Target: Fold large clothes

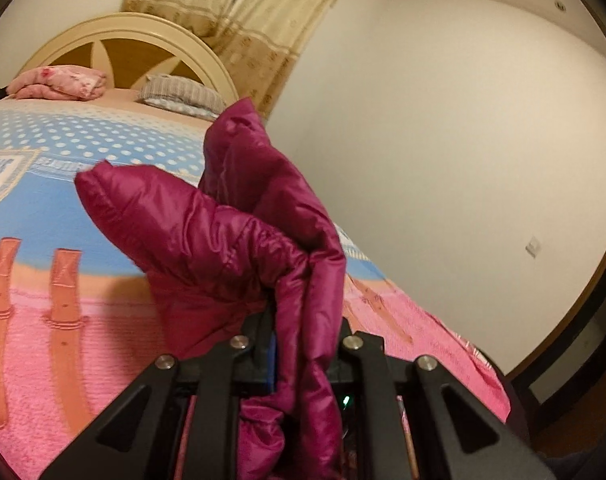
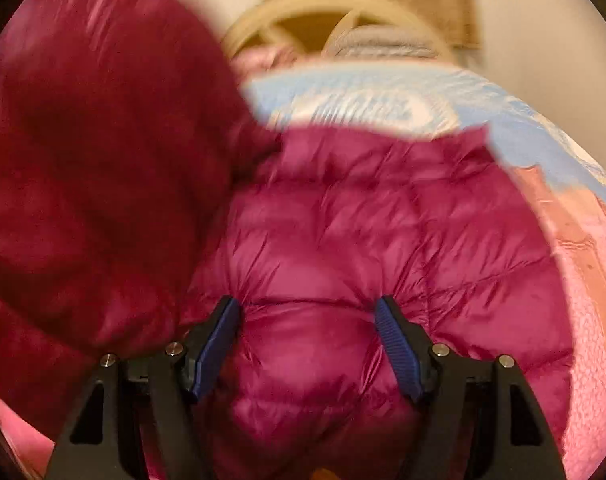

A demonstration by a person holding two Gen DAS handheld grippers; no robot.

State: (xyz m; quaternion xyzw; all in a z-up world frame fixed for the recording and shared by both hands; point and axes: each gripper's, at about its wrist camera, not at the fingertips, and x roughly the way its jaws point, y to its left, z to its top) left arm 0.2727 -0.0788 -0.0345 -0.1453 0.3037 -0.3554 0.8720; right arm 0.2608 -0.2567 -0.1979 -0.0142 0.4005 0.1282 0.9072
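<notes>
Jacket (image 2: 343, 240) is lying puffy on the bed (image 1: 43, 320) while the left claw (image 1: 299, 344) is pinching a sleeve up, probably to fold it over, and the right claw (image 2: 307, 344) is hovering spread above the body.

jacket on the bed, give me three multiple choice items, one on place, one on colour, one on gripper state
1. Where does the grey striped pillow lie?
A. at the headboard
B. on the floor
C. on the jacket

2. What colour is the puffer jacket?
A. navy
B. magenta
C. green

3. How is the left gripper?
A. open and empty
B. shut on a fold of the jacket
C. out of view

Answers:
1 A, it rests at the head of the bed.
2 B, the quilted fabric is magenta in both views.
3 B, fabric bunches up between its closed jaws; the right gripper stands open.
</notes>
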